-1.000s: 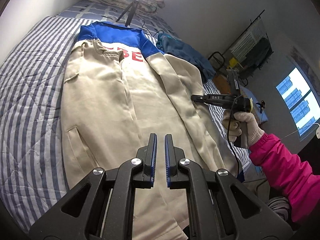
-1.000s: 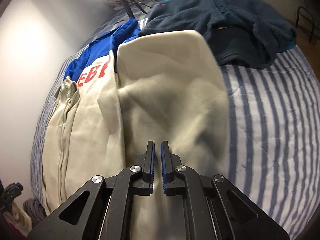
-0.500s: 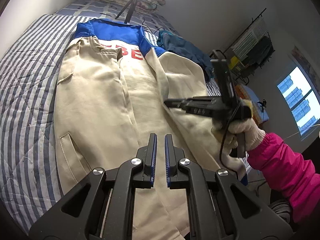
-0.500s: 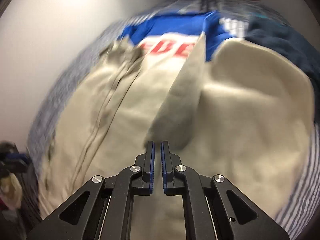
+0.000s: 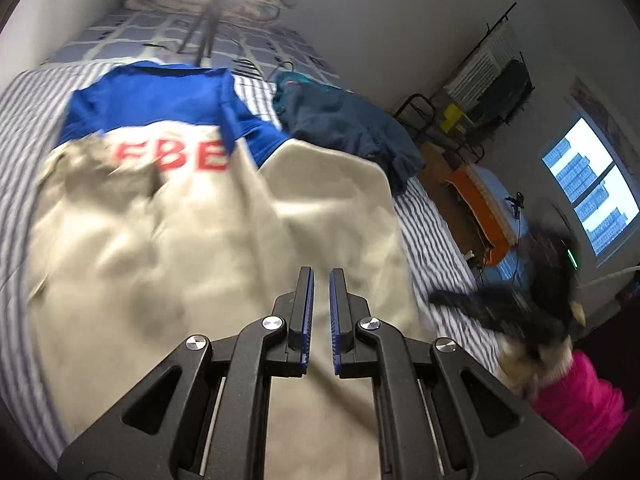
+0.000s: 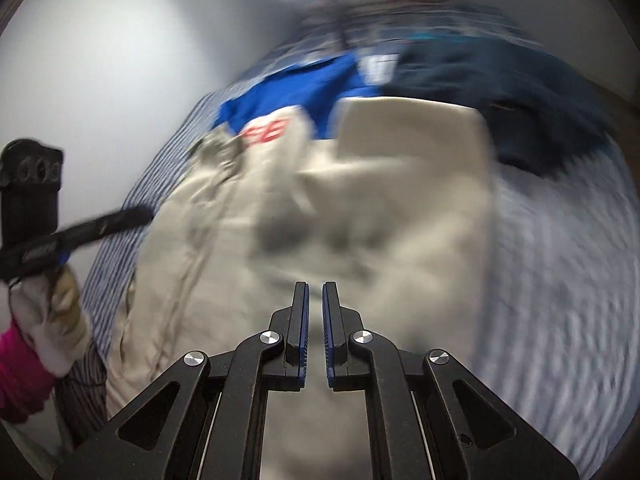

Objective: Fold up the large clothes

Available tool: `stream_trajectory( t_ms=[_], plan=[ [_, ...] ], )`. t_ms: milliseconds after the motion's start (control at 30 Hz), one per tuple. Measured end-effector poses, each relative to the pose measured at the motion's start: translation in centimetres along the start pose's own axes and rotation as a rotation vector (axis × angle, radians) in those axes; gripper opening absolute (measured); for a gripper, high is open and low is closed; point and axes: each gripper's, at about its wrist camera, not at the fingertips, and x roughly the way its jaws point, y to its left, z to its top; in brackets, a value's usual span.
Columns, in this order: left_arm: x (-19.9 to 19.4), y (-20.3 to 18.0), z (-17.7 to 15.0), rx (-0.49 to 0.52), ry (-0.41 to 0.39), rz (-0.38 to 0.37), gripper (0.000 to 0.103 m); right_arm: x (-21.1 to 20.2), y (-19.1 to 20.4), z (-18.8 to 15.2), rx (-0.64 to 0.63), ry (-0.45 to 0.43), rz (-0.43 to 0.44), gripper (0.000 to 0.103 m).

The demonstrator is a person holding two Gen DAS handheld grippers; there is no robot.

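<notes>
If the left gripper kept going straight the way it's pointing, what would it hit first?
Most likely the beige jacket spread on the striped bed. The left gripper, shut and empty, aims down at its cream fabric, and nothing shows between. The picture is blurred, so depth is uncertain.

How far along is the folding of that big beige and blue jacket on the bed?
Early on. Done: the jacket lies spread on the striped bed, one sleeve folded over its body. In hand: nothing; the left gripper and right gripper hang above it, jaws shut and empty. Left: the other side and folding the length. The dark blue garment lies unfolded.
</notes>
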Motion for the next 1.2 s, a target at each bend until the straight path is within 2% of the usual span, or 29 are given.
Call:
stream_trajectory(
  t_ms=[133, 200, 267, 300, 333, 400, 500, 667, 733, 767, 800, 833, 900, 967, 1133, 1200],
  plan=[
    [5.6, -0.1, 3.7, -0.003, 0.030, 0.003, 0.004, -2.2, -2.8, -4.0, 0.091, 0.015, 0.000, 0.006],
    [8.3, 0.4, 4.8, 0.003, 0.058, 0.044, 0.004, -2.3, -3.2, -6.2, 0.109, 0.045, 0.015, 0.006],
    [10.1, 1.3, 5.3, 0.021, 0.074, 0.164, 0.004, -2.2, -3.3, -7.7, 0.103, 0.078, -0.006, 0.006],
    [11.0, 2.2, 5.3, 0.029, 0.076, 0.283, 0.004, -1.7, -3.2, -8.4, 0.099, 0.096, -0.022, 0.006],
    [11.7, 3.2, 5.1, 0.020, 0.085, 0.350, 0.004, -1.4, -3.4, -9.0, 0.100, 0.111, -0.032, 0.006],
    [12.6, 5.1, 4.4, -0.022, 0.115, 0.399, 0.004, -1.3, -4.0, -9.9, 0.122, 0.130, -0.044, 0.006],
    [12.0, 6.2, 3.6, -0.036, 0.107, 0.381, 0.004, -2.7, -4.9, -10.6, 0.150, 0.099, -0.047, 0.006],
    [7.7, 3.2, 2.5, 0.016, 0.081, 0.275, 0.004, -6.7, -6.8, -12.2, 0.253, 0.030, -0.022, 0.007],
    [5.0, 1.1, 1.0, 0.048, 0.086, 0.215, 0.004, -8.0, -7.5, -13.7, 0.299, 0.019, -0.004, 0.020],
    [3.9, 0.1, 0.2, 0.059, 0.090, 0.183, 0.004, -8.2, -7.8, -14.5, 0.311, 0.013, -0.003, 0.032],
    [2.9, -0.8, -0.7, 0.064, 0.100, 0.150, 0.004, -8.8, -7.8, -15.5, 0.328, 0.000, 0.001, 0.036],
    [1.6, -2.0, -2.3, 0.061, 0.118, 0.107, 0.004, -9.2, -7.9, -16.2, 0.339, -0.003, 0.017, 0.037],
    [0.3, -3.7, -4.5, 0.049, 0.155, 0.048, 0.013, -9.2, -7.8, -17.3, 0.352, -0.002, 0.048, 0.037],
    [-0.7, -5.6, -7.6, 0.021, 0.195, -0.016, 0.048, -8.9, -7.8, -18.0, 0.361, 0.009, 0.081, 0.036],
    [-1.2, -9.8, -15.0, -0.081, 0.321, -0.157, 0.051, -8.0, -6.8, -19.2, 0.330, 0.044, 0.105, 0.036],
    [-0.5, -10.7, -17.2, -0.135, 0.376, -0.182, 0.051, -7.7, -6.2, -19.4, 0.307, 0.056, 0.099, 0.036]
  ],
)
